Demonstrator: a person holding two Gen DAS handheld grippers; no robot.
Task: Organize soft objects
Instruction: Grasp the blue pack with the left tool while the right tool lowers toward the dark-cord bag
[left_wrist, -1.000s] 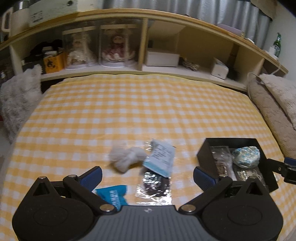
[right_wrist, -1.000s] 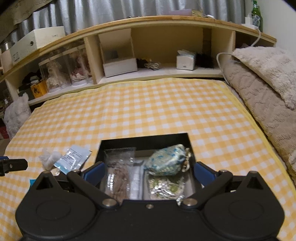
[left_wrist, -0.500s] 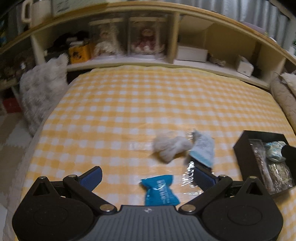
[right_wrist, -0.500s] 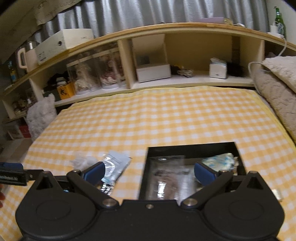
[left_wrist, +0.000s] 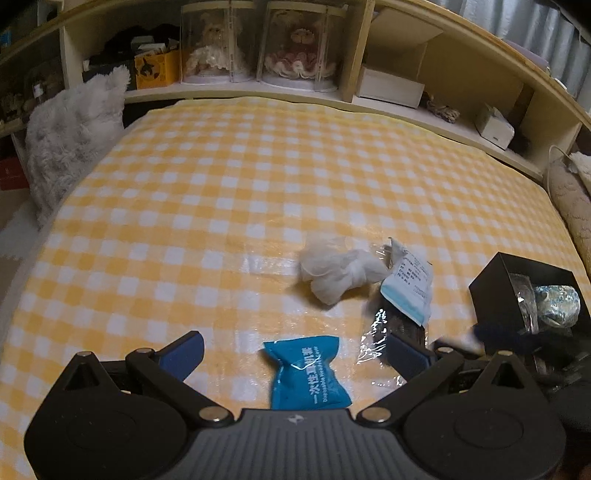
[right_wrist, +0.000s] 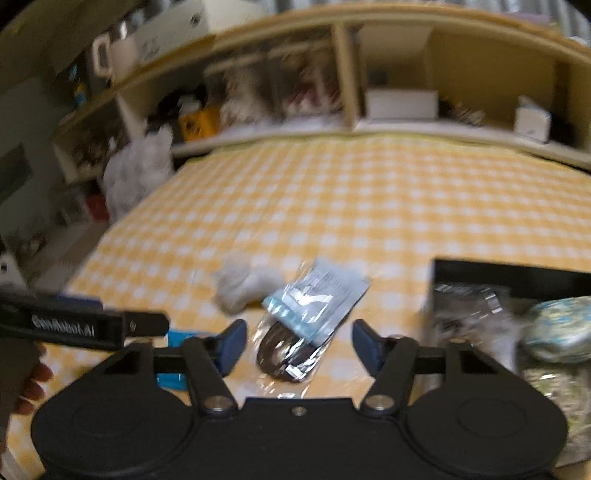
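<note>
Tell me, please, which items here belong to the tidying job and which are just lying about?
Job:
- blue packet
- white cloth bundle
- clear bag with a dark item
- white sachet
- black box

Lying about:
- boxed dolls
- fluffy cushion
- shelf

blue packet (left_wrist: 309, 373), white wad (left_wrist: 338, 275), pale sachet (left_wrist: 410, 286) on clear-wrapped dark item (right_wrist: 288, 350)

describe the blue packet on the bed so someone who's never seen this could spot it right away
On the yellow-and-white checked blanket, look at the near edge, just in front of the open left tool. The blue packet lies flat there, left of the black box. It is the only solid bright blue item; the white cloth bundle and the pale printed sachet sit farther back.
</note>
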